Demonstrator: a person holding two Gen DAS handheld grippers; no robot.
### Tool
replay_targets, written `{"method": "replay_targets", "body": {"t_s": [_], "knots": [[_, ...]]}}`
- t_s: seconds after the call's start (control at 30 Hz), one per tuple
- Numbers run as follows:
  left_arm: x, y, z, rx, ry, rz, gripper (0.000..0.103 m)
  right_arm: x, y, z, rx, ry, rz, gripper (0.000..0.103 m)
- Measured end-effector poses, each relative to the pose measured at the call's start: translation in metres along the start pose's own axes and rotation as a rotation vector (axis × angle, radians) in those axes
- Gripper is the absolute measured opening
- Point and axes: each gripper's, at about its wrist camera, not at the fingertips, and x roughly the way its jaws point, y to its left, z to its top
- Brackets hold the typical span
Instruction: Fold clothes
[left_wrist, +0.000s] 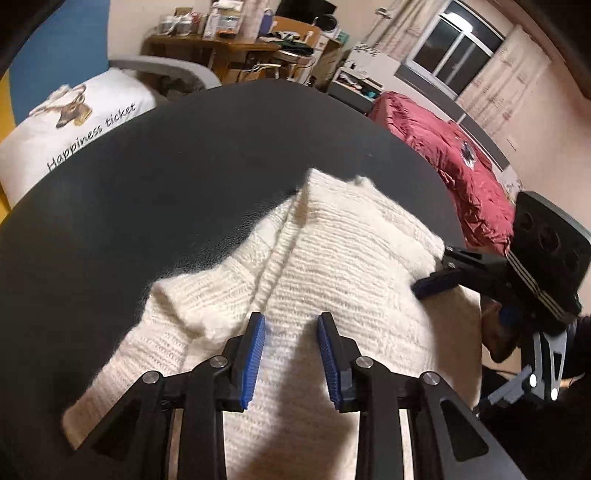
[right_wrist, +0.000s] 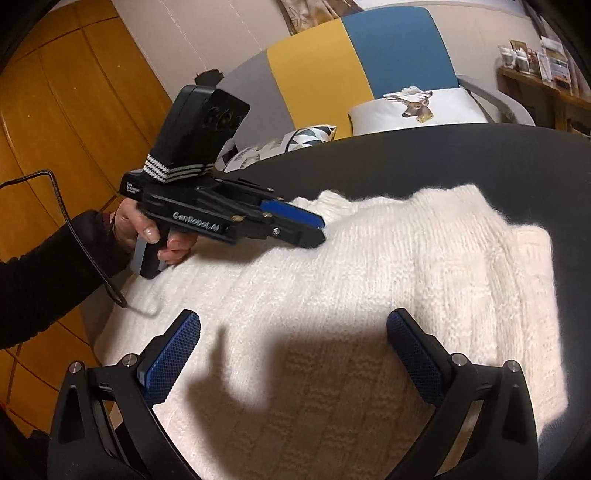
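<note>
Blue-padded fingers (left_wrist: 255, 354) of the left gripper (left_wrist: 291, 332) hang over a white knit sweater (left_wrist: 332, 266), jaws parted with a gap between the pads and nothing pinched between them. White knit sweater lies partly folded on a dark round table (left_wrist: 184, 155), one sleeve folded across the body. Right gripper (right_wrist: 293, 332), in its own wrist view, stands wide open above the sweater's lower body, pads clear of the knit; its shadow falls on the fabric. Left hand (right_wrist: 147, 232), in a dark sleeve, holds the left gripper's handle at the sweater's near edge. Beyond the table: a deer-print cushion (left_wrist: 74, 122) and a red quilt (left_wrist: 443, 155).
</note>
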Motion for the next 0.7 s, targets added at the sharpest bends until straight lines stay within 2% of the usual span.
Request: {"method": "replay_targets", "body": {"t_s": [0.07, 0.13, 0.17, 0.3, 0.37, 0.43, 0.53, 0.63, 0.7], "knots": [[0.002, -0.006, 0.001, 0.016, 0.004, 0.023, 0.029, -0.006, 0.001, 0.001, -0.006, 0.005, -0.013, 0.103], [0.005, -0.01, -0.002, 0.016, -0.011, 0.037, 0.016, -0.006, 0.0, 0.008, -0.025, -0.002, -0.057, 0.103], [0.006, -0.012, -0.003, 0.015, -0.022, 0.05, 0.007, -0.008, 0.0, 0.012, -0.034, -0.006, -0.087, 0.103], [-0.003, -0.025, -0.012, -0.019, -0.128, 0.18, 0.004, -0.001, -0.016, 0.02, -0.006, 0.008, -0.208, 0.103], [-0.012, -0.028, -0.011, -0.055, -0.195, 0.217, 0.004, 0.004, -0.025, 0.022, 0.022, 0.035, -0.273, 0.103], [-0.009, -0.029, -0.009, -0.062, -0.203, 0.25, 0.004, 0.002, -0.029, 0.026, 0.039, 0.019, -0.273, 0.103], [0.02, -0.017, -0.003, -0.097, -0.116, 0.277, 0.004, 0.002, -0.026, 0.034, 0.015, -0.004, -0.237, 0.103], [0.022, -0.014, -0.002, -0.128, -0.126, 0.283, 0.004, 0.018, -0.026, 0.036, -0.017, 0.04, -0.175, 0.103], [0.016, -0.01, -0.004, -0.163, -0.144, 0.284, 0.004, 0.031, -0.036, 0.028, -0.012, 0.077, -0.198, 0.103]]}}
